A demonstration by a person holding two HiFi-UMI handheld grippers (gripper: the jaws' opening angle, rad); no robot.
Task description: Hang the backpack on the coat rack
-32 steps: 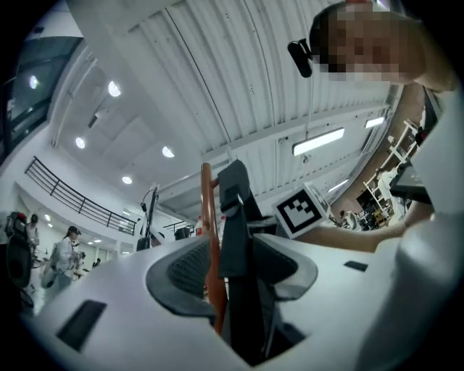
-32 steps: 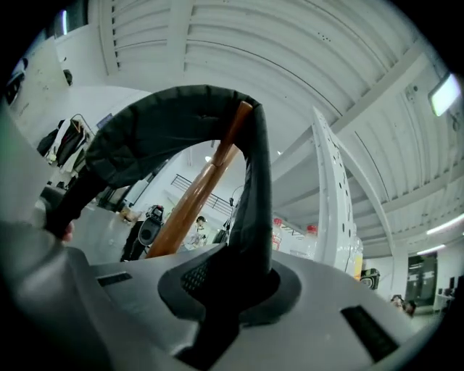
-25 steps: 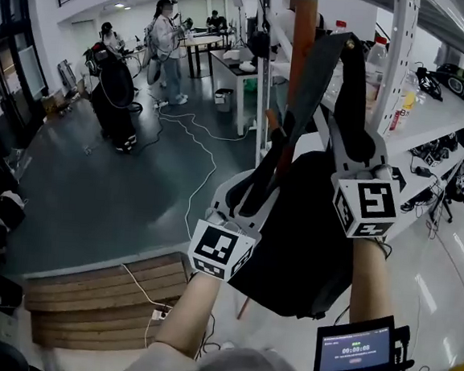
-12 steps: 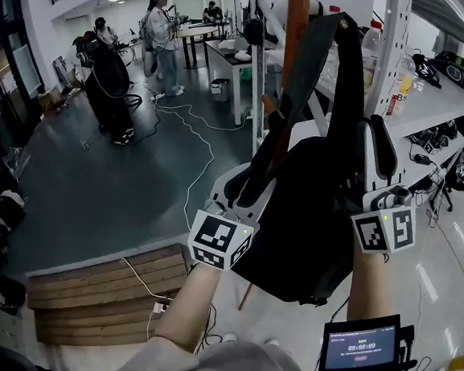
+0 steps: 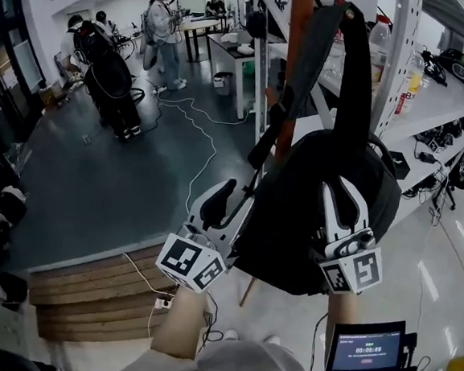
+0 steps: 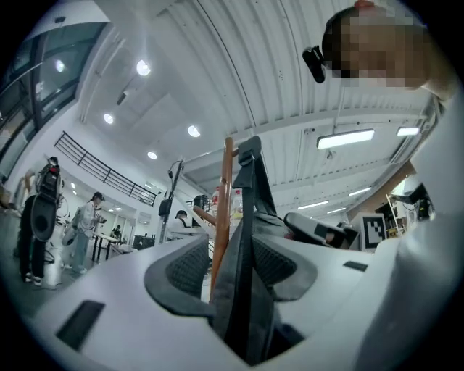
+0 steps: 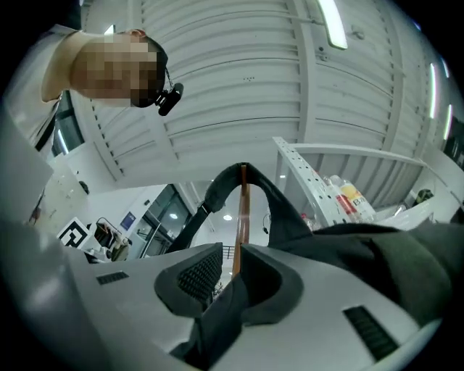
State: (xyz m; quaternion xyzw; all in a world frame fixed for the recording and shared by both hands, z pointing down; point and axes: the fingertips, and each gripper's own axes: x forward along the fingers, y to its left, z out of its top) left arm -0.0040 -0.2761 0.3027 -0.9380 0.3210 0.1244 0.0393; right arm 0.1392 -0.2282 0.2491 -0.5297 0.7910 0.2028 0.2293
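A black backpack [image 5: 294, 218] hangs against the brown coat rack pole [image 5: 298, 33], with its shoulder straps [image 5: 350, 78] looped over the top. My left gripper [image 5: 235, 201] is at the bag's left edge. One dark strap [image 6: 250, 210] runs up between its wide jaws, and the pole [image 6: 225, 188] shows through the gap beside it. My right gripper [image 5: 343, 190] lies against the front of the bag body. A fold of black fabric [image 7: 217, 319] sits low between its spread jaws, and the pole [image 7: 243, 210] and strap loop [image 7: 217, 188] rise beyond them.
White metal shelving [image 5: 404, 66] with bottles stands right behind the rack. To the left a grey floor [image 5: 111, 178] holds a trailing white cable, tables, and several people. Wooden boards [image 5: 93, 298] lie at the lower left. A small screen [image 5: 367, 350] sits by my right forearm.
Both grippers have come down, the right one farther, from high on the strap to the bag body. The backpack has sunk slightly and hangs from the pole top.
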